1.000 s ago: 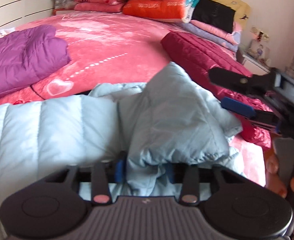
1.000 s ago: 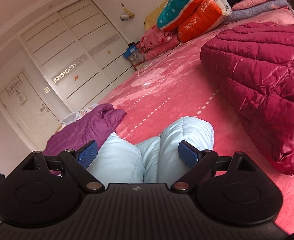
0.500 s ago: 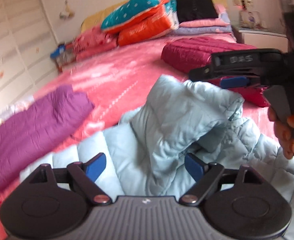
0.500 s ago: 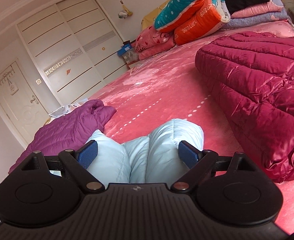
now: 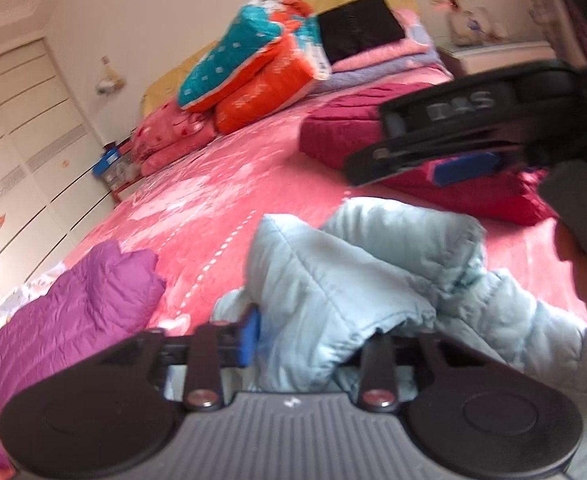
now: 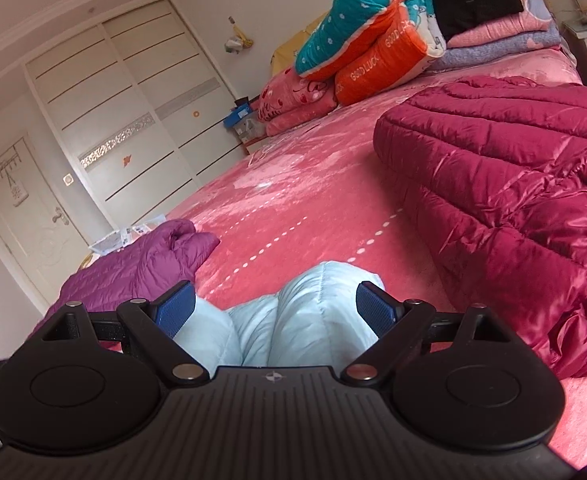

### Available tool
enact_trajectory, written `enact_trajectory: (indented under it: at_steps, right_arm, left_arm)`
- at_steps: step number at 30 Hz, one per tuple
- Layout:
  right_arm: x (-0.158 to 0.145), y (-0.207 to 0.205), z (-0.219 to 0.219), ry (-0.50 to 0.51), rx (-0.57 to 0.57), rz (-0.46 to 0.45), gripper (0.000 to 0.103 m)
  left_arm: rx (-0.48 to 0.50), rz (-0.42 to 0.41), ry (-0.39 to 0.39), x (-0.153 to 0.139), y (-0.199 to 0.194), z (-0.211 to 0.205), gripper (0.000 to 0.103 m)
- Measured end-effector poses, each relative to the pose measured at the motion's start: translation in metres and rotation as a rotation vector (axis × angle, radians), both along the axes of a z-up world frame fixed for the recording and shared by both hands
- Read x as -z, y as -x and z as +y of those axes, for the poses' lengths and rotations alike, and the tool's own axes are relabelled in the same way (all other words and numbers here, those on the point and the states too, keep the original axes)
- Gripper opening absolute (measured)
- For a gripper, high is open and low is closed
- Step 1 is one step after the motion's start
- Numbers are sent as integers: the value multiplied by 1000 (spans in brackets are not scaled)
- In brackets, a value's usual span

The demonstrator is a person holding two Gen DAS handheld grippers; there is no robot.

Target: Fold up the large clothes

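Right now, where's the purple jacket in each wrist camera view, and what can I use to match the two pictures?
Left wrist view: the purple jacket lies lower left, on the pink bedspread.
Right wrist view: the purple jacket sits left of centre, just above that gripper's left finger.
Shared landmark: the teal and orange quilt stack by the headboard.

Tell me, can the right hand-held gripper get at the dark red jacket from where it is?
Probably yes. The right hand-held gripper is open, with only the light blue jacket lying between its pads, and bare pink bedspread separates it from the dark red jacket.
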State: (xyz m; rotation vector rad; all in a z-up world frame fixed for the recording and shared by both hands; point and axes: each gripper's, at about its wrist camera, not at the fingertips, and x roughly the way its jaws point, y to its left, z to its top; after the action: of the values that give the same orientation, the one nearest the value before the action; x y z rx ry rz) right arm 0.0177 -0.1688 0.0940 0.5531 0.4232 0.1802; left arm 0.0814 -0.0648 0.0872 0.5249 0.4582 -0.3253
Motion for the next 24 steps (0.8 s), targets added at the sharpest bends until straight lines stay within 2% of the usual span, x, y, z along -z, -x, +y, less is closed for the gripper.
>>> enact_trajectory:
  at_steps: [1,3,6,9,11,16,18,20,24]
  right_arm:
    - [1,0,0,-5,1,3,103]
    - [1,1,3,6,-3,2,103]
    - [-3,1,15,49,-19,-13,103]
    - [-8,2,32,102,-61,-43,103]
    - [-10,0,52,132,-126,-59,103]
    - [-13,3,125,317,-336,-126,103]
    - [-8,9,162,452,-420,-154,103]
    - [0,16,192,568,-497,-184,103]
    - [16,30,242,753,-621,-243,93]
  left_arm:
    - [-20,5,34,-4,-2,5,20]
    - [-80,29,153,-16,-7,21,15]
    - [-220,87,421,-40,-21,64,13]
    - [-376,132,714,-58,-29,126,12]
    - [-453,140,847,-64,-29,161,12]
    - [-581,132,1035,-71,-17,228,12]
    - [-619,126,1109,-73,-10,255,12]
    - [-661,98,1146,-75,-1,277,12]
    - [-720,57,1232,-80,12,323,12]
